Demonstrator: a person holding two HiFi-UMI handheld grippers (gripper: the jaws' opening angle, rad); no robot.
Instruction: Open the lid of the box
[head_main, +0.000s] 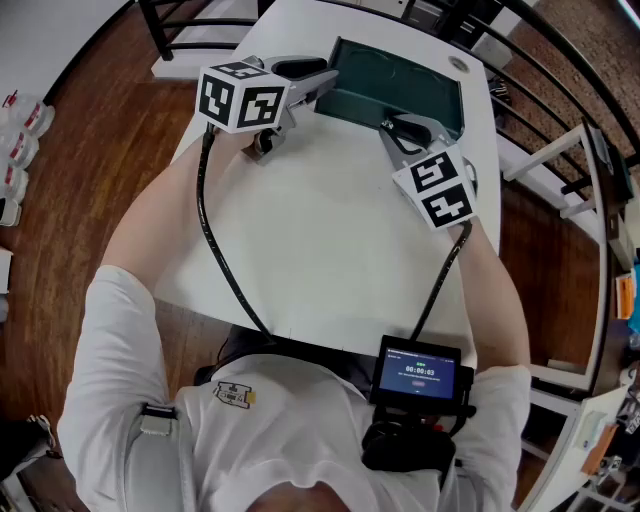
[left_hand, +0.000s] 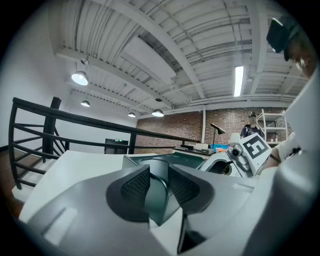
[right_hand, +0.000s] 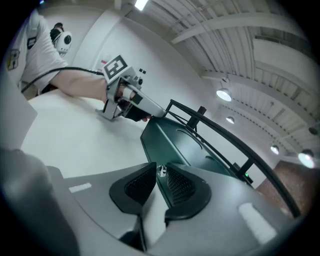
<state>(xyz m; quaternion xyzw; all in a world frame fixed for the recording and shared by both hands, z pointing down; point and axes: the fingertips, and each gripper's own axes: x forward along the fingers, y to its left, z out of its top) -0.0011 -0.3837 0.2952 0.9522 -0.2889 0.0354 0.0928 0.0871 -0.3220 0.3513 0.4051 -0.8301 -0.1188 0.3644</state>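
A dark green box (head_main: 400, 80) with its lid down sits at the far edge of the white table (head_main: 320, 240). My left gripper (head_main: 325, 85) is at the box's front left corner. In the left gripper view that corner (left_hand: 161, 167) lies between the pads of the left gripper (left_hand: 159, 185), and the jaws stand wide. My right gripper (head_main: 392, 127) is at the box's front edge, right of the middle. In the right gripper view the pads of the right gripper (right_hand: 161, 176) stand close together on a small shiny metal clasp (right_hand: 161, 171) on the box's edge (right_hand: 180, 142).
A black railing (head_main: 560, 60) curves behind the table, over a wooden floor (head_main: 90, 170). Black cables (head_main: 225, 270) run from both grippers back to the person. A small screen (head_main: 420, 375) hangs at the person's chest. Bare tabletop lies between the box and the person.
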